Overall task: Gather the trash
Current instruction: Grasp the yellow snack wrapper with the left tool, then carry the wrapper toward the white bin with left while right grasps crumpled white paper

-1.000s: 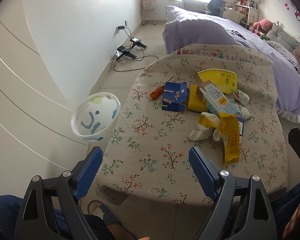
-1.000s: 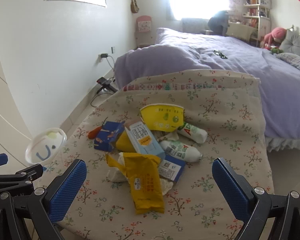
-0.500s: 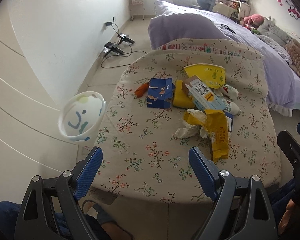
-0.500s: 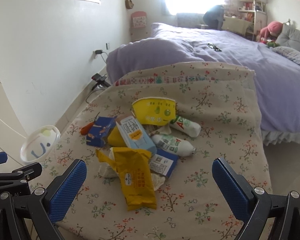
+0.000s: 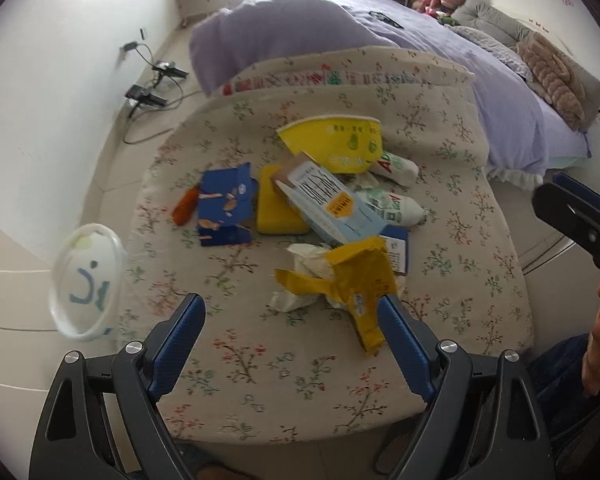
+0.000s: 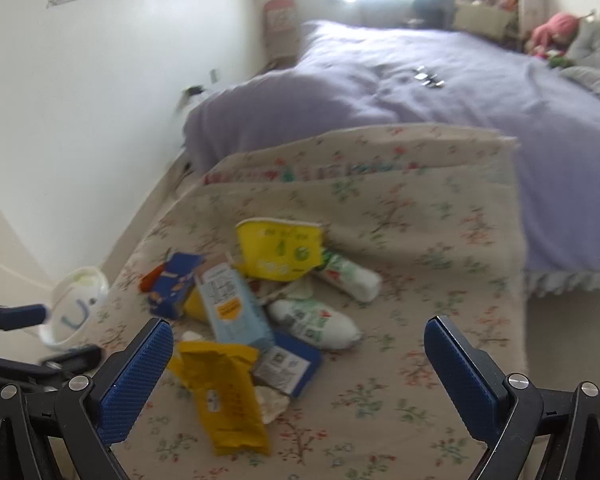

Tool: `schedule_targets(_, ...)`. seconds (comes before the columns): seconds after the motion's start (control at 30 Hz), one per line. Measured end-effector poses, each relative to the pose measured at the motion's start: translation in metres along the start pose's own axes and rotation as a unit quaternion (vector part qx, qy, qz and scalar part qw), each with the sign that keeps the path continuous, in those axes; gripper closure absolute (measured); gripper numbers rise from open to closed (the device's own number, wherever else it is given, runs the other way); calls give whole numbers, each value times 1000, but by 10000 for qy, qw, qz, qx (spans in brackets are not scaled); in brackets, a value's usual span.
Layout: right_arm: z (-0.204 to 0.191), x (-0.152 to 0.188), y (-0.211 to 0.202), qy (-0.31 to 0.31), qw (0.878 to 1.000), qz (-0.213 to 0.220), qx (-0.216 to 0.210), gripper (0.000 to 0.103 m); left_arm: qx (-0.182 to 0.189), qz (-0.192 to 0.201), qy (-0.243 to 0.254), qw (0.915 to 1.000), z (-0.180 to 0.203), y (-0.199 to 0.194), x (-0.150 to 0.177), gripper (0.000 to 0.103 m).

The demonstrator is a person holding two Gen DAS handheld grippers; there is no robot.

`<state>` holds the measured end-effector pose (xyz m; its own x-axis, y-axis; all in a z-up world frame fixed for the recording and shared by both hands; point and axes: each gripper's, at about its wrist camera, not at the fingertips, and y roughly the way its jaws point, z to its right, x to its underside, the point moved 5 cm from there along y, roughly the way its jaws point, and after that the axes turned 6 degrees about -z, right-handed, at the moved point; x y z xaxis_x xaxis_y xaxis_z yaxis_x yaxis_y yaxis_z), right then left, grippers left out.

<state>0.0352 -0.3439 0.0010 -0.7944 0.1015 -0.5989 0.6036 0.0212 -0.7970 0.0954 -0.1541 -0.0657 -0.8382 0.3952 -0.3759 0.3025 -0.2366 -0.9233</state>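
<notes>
Bedroom, floral-clothed worktop (image 5: 452, 280) before purple bed (image 6: 460, 112): yellow wrapper (image 6: 224, 396) lengthwise dead ahead, inside left finger of spread, empty right tool (image 6: 298, 360); likewise spread left tool (image 5: 292, 332) farther off.

**Two wrist fisheyes over one trash pile**

Left wrist view: above the near edge of the floral cloth (image 5: 440, 152), tilted down, trash pile (image 5: 320, 216) close ahead, white bin (image 5: 85, 280) left, right gripper's arm at the right edge. Right wrist view: lower, flatter, blurred, facing across the pile (image 6: 256, 312) to the bed (image 6: 440, 96) and window. Shared: pile, cloth (image 6: 420, 220), bin (image 6: 76, 304), bed (image 5: 300, 20).
</notes>
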Motion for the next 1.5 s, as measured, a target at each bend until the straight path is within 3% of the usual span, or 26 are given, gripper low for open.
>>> schedule_targets(0.1,9,0,20,120,9998,-164,71,0,747,-240,62,9969,23,29,12,13)
schedule_targets(0.17,13,1,28,346,9990,-219,-183,0,848,-374,102,9956,34,49,18,15)
schedule_targets(0.27,22,2,36,478,9981,-297,-237,0,940,-473,65,9944,43,73,21,20)
schedule_targets(0.37,32,5,46,551,9974,-432,-182,0,1108,-688,-89,9914,45,95,21,39)
schedule_targets(0.43,39,9,53,621,9964,-552,-160,0,1221,-866,-205,9885,44,106,22,61)
schedule_targets(0.47,40,10,56,657,9959,-589,-181,0,1268,-946,-267,9870,43,111,23,67)
schedule_targets(0.53,43,14,61,644,9956,-666,-109,0,1527,-1056,-357,9820,41,117,24,96)
schedule_targets(0.6,45,17,64,594,9958,-702,-42,0,1825,-932,-414,9779,39,111,23,98)
schedule_targets(0.73,49,23,67,607,9950,-789,-83,0,2082,-628,-161,9759,42,88,22,102)
schedule_targets(1.0,52,31,75,897,9910,-934,-325,0,2189,-555,-97,9741,29,54,20,103)
schedule_targets(1.1,56,35,79,1121,9876,-998,-452,0,2458,-366,-165,9685,12,29,14,103)
schedule_targets(1.27,52,43,82,1238,9853,-1005,-606,1,2278,442,-647,9706,-48,-22,-13,103)
schedule_targets(1.4,27,47,94,970,9867,-1072,-743,5,2111,497,-1033,9707,-83,-28,-19,103)
schedule_targets(1.5,-7,51,102,431,9896,-1093,-833,8,2124,500,-1177,9688,-97,-32,-21,103)
